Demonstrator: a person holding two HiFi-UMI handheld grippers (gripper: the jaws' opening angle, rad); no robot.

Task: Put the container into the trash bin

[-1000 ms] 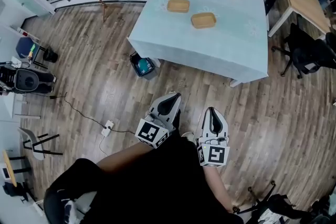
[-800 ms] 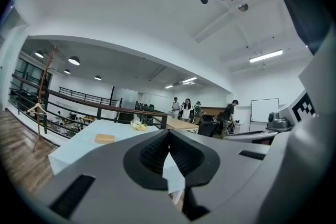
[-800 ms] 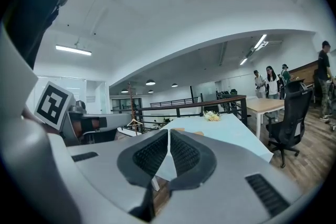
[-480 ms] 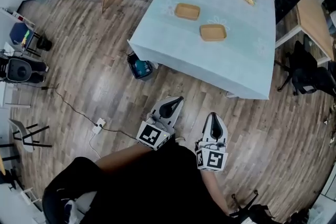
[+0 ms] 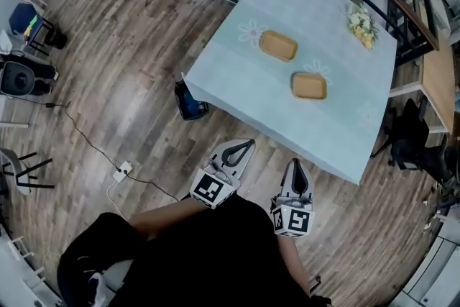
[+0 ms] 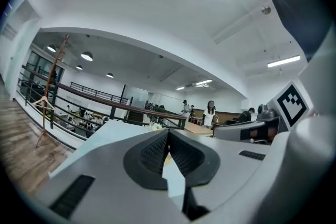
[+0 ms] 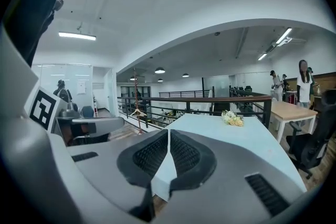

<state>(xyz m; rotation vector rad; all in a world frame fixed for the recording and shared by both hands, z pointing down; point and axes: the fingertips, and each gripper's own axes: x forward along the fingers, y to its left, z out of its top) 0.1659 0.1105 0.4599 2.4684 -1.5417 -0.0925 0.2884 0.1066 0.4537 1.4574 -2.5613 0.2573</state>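
Both my claws are pressed shut, with nothing between the pads. My left claw [image 5: 249,144] and right claw [image 5: 296,163] hang side by side above the wooden plank floor [image 5: 129,61], near the pale blue cloth-covered bench [image 5: 241,83]. A shallow tan oblong container [image 5: 279,45] and its twin [image 5: 309,85] lie apart on that bench. The dark trash bin with blue lining [image 5: 190,101] stands on the floor, just beside the bench's corner.

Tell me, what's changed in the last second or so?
The person has stepped closer to the table. Nothing was grabbed or dropped: the left claw and right claw stay shut and empty, the containers stay on the table, the trash bin beside it.
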